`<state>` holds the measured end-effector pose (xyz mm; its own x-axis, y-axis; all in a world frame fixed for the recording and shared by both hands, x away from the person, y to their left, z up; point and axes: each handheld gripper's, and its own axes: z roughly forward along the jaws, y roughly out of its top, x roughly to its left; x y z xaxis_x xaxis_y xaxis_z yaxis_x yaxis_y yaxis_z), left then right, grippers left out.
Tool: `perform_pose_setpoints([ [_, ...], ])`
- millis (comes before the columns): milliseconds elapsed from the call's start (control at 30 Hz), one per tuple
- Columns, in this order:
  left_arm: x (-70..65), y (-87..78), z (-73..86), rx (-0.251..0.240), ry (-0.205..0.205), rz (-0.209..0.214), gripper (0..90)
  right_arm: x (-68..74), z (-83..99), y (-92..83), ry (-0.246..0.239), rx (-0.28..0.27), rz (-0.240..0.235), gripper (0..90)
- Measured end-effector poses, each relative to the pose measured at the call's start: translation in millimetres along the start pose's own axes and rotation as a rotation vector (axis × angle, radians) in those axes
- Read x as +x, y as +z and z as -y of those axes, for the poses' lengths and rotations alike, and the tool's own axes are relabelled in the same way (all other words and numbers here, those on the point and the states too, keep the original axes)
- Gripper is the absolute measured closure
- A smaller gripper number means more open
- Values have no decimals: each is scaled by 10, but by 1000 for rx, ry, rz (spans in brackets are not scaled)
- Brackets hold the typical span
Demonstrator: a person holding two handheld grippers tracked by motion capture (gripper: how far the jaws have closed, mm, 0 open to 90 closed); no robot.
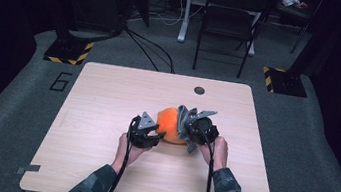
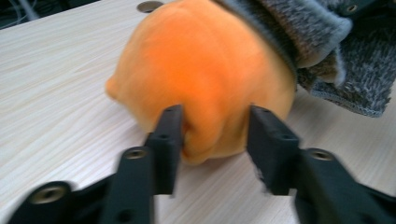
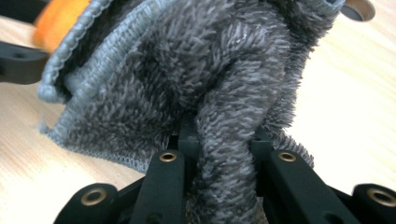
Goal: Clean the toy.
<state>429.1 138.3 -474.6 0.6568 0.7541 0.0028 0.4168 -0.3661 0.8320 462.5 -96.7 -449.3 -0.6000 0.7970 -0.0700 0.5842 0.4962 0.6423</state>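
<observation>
Far left on the grey carpet beside the light wooden table: a big black "6" marked on the floor, only readable writing anywhere. Behind it, a black stand base with yellow-black hazard stripes.

On the table, left of centre: left gripper, black with a grey triangular plate on top, held low over the wood. Jaws apart, sitting either side of the near end of the round orange plush ball; in the left gripper view one jaw just touching the plush, the other with a sliver of gap, so not really squeezing. Ball resting on the table about mid-way across, right between the two grippers.

Right of the ball: right gripper, jaws pinched tight on a fold of fuzzy dark grey knitted cloth. Cloth draped against the right side of the ball, stitched hem hanging loose toward the table.

Further right and far: small round dark grommet hole in the tabletop, black folding chair beyond, another striped base at far right.
</observation>
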Motion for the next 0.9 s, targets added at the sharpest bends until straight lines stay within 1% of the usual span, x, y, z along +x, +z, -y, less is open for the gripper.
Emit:
perform_pose_setpoints([
  [33,4,18,10,8,-8,3,444,-12,8,3,16,2,-3,745],
  [100,-6,66,32,24,0,3,405,-50,23,6,23,-4,-12,744],
  [133,-24,103,50,7,-6,20,407,-51,29,9,29,-7,-15,744],
  [167,-48,127,55,5,1,27,447,-52,31,9,27,-6,-16,742],
  [200,-77,148,63,-5,10,13,477,-48,30,11,24,-5,-13,740],
  [233,-87,159,70,-10,18,9,531,-44,33,13,19,-3,-8,739],
  [267,-91,169,80,-13,18,5,584,-42,38,20,11,-6,-2,735],
  [300,-90,172,85,-14,20,1,624,-33,46,23,16,-2,2,730],
  [333,-87,168,89,-11,22,-5,661,-41,52,29,10,-6,-4,724],
  [367,-82,163,87,-7,25,-12,680,-42,54,26,16,-6,-9,719],
  [467,-79,140,73,-7,7,-9,723,-41,47,10,4,-12,-7,718],
  [600,-74,101,47,-31,-12,1,767,-60,26,-40,17,-26,-8,719],
  [633,-65,81,34,-27,-15,13,772,-73,16,-63,20,-30,-7,720],
  [667,-70,69,25,-35,-22,8,775,-82,9,-85,15,-48,0,721],
  [700,-71,52,16,-37,-25,6,776,-83,-1,-110,24,-50,0,722],
  [733,-74,39,9,-41,-37,5,777,-87,-14,-131,25,-54,-5,724],
  [800,-71,7,-9,-52,-58,11,778,-84,-46,-191,22,-77,0,727],
  [833,-67,-12,-21,-56,-57,10,778,-79,-67,-227,27,-85,0,728],
  [867,-70,-29,-31,-65,-70,13,778,-66,-85,-269,35,-102,-3,728],
  [900,-71,-49,-41,-75,-78,18,778,-59,-104,-315,33,-115,-14,728],
])
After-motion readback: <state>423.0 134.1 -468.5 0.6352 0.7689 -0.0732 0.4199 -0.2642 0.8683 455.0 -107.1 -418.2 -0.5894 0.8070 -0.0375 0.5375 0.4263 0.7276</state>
